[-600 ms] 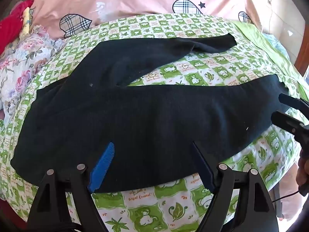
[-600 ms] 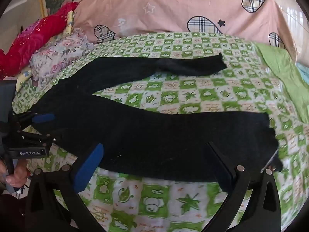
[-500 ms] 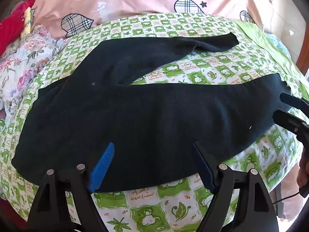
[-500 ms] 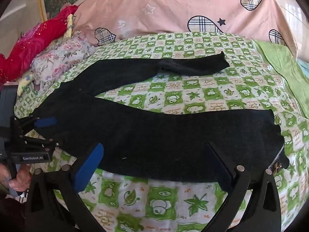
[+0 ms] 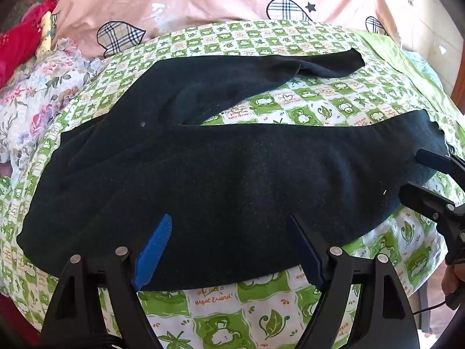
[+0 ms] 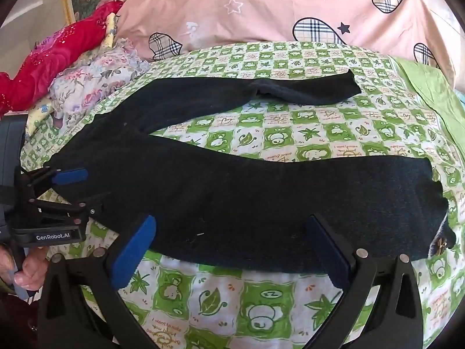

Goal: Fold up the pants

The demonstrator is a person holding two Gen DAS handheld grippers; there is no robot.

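Black pants (image 5: 218,180) lie spread flat on a bed, waist at the left, two legs splayed toward the right; they also show in the right wrist view (image 6: 261,197). My left gripper (image 5: 229,224) is open, its blue pads just above the near edge of the near leg, close to the waist. My right gripper (image 6: 232,226) is open over the near edge of the same leg, toward its cuff. Each gripper shows in the other's view: the right gripper (image 5: 418,174) is open at the cuff, the left gripper (image 6: 78,186) is open at the waist.
The bed has a green and white checked sheet (image 6: 261,296). A pink quilt with plaid hearts (image 6: 276,8) lies along the far side. Floral cloth (image 5: 35,87) and red cloth (image 6: 52,58) are piled at the far left. The bed's near edge is right below the grippers.
Both grippers have drifted slightly closer to the pants' near edge. The pants have not moved and both grippers stay open.
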